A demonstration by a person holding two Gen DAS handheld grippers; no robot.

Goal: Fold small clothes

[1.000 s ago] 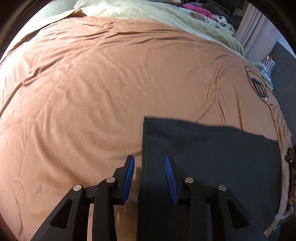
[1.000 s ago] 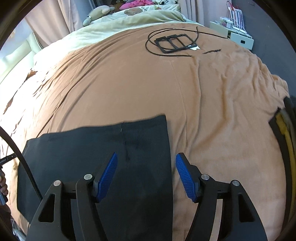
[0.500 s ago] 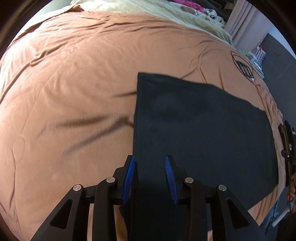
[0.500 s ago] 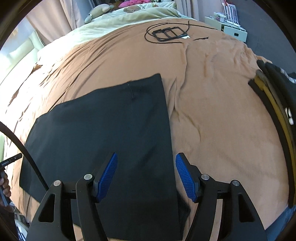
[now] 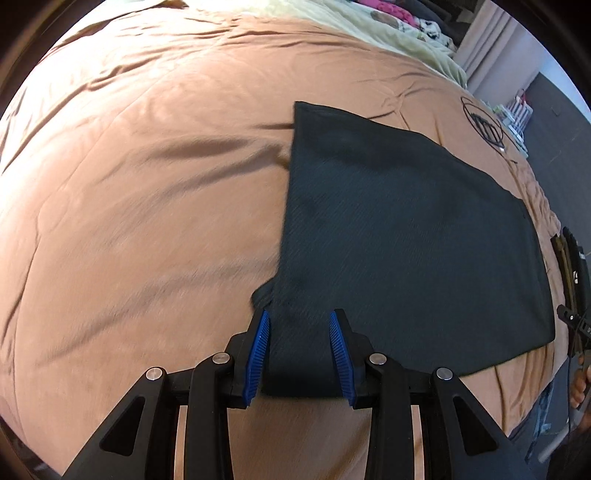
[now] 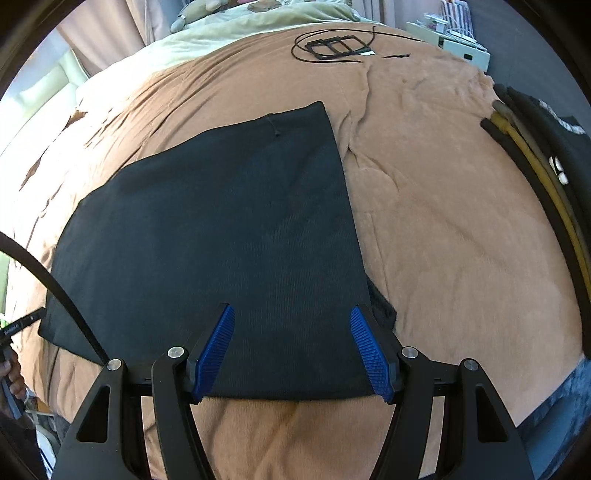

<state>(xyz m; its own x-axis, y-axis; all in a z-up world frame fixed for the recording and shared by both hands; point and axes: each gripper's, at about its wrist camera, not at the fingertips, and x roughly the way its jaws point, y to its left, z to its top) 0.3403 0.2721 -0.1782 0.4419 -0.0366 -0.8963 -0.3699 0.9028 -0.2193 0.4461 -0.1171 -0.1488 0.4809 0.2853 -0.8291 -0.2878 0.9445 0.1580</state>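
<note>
A black garment [image 5: 406,229] [image 6: 221,221] lies flat on the brown blanket [image 5: 147,184] [image 6: 443,240]. A lower layer pokes out at its near side edges, so it looks folded. My left gripper [image 5: 298,315] stands open above the garment's near left corner, the cloth lying loose below its blue pads. My right gripper [image 6: 291,309] stands open, wider, above the near right corner. Neither gripper pinches the cloth. The garment's near edge runs just behind both sets of fingertips.
A black frame with a coiled cord [image 6: 334,46] [image 5: 484,123] lies far back on the blanket. A stack of dark and yellow folded clothes [image 6: 535,155] sits at the right edge. Cream bedding [image 6: 240,33] lies beyond. A black cable [image 6: 55,288] crosses the left side.
Both grippers have drawn back from the garment's far edge to its near edge. The garment has stayed in place and more of it shows. Both jaws have kept their width.
</note>
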